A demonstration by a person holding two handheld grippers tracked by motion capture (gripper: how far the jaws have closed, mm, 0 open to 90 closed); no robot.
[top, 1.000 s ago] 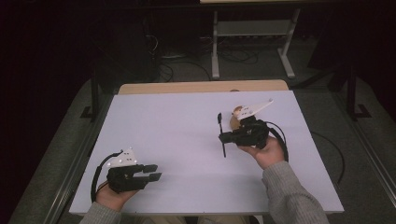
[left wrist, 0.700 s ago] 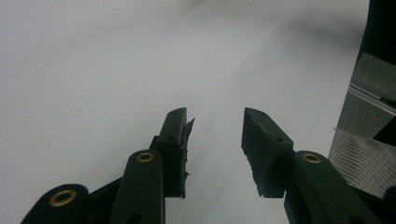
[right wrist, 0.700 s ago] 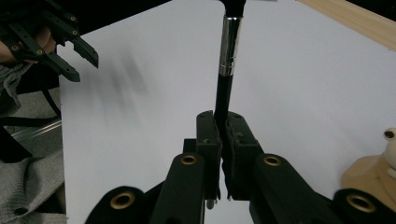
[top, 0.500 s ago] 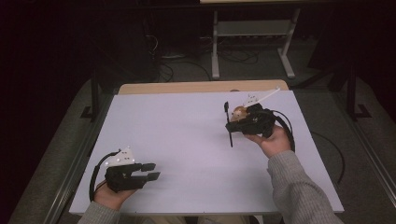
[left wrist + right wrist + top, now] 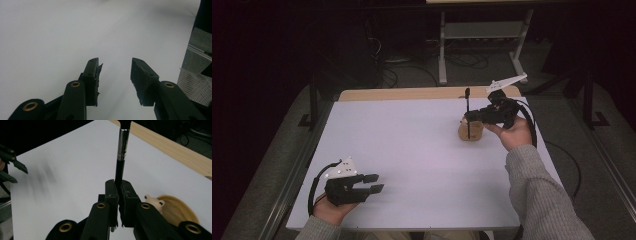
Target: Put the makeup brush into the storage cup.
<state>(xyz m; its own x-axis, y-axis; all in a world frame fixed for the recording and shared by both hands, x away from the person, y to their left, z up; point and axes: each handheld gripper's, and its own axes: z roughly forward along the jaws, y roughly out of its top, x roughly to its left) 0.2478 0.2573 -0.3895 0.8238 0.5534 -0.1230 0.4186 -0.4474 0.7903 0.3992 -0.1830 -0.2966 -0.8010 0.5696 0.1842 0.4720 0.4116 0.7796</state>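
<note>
The left gripper (image 5: 371, 184) rests low at the near left corner of the white table (image 5: 412, 150), well apart from the wooden holder (image 5: 470, 131). Its jaws stand apart with nothing between them, and they have just been opening a little further; the left gripper view shows bare tabletop past its fingertips (image 5: 93, 72).

Farther off, toward the table's far right, the right gripper (image 5: 119, 202) is clamped tight on the black shaft of a brush (image 5: 122, 152), below its silver ferrule (image 5: 123, 144). In the high view the brush (image 5: 468, 112) stands nearly upright directly over the wooden holder, and whether its lower end touches the holder I cannot tell. In the right gripper view the holder (image 5: 175, 210) lies just beside the jaws.

The step in hand looks like standing the brush in the holder. To do it well, keep the shaft vertical and centred above the holder's opening, lower slowly, and let go only once the brush is seated. The free gripper could steady the holder against tipping.
</note>
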